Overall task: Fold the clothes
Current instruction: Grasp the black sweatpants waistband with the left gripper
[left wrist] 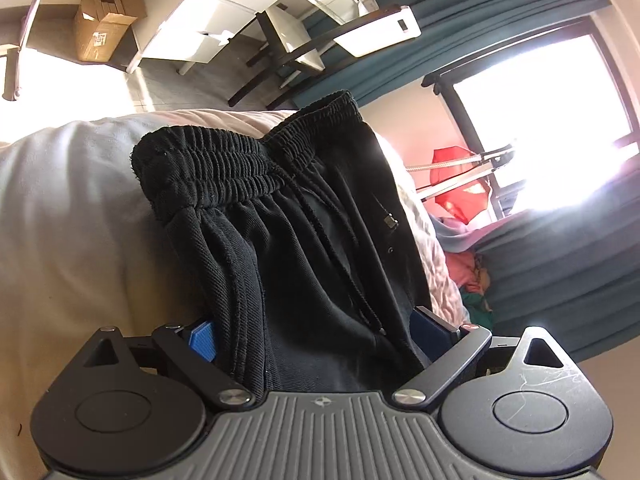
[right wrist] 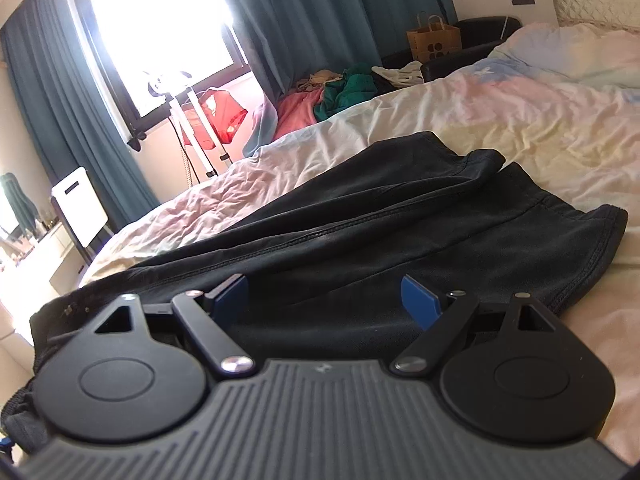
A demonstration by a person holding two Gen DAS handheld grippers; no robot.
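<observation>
Left wrist view: my left gripper [left wrist: 316, 336] stands wide open, black cotton shorts with a ribbed elastic waistband [left wrist: 280, 216] bunched between its blue pads [left wrist: 203, 340], centre frame, on the pale bedsheet [left wrist: 68, 208]. Right wrist view: my right gripper [right wrist: 326, 300], jaws wide, holding nothing, sits low over the shorts' legs [right wrist: 400, 220] at mid-frame.

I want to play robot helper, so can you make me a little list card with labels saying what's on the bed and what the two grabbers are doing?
bed: pale, wrinkled sheet
shorts: black, lying on the bed, stretchy waistband and drawstring showing
left gripper: jaws wide, shorts fabric bunched between them, grip unclear
right gripper: jaws wide, low over the shorts, no pinch seen
folding: not yet neat
behind: clothes pile, teal curtains, bright window
</observation>
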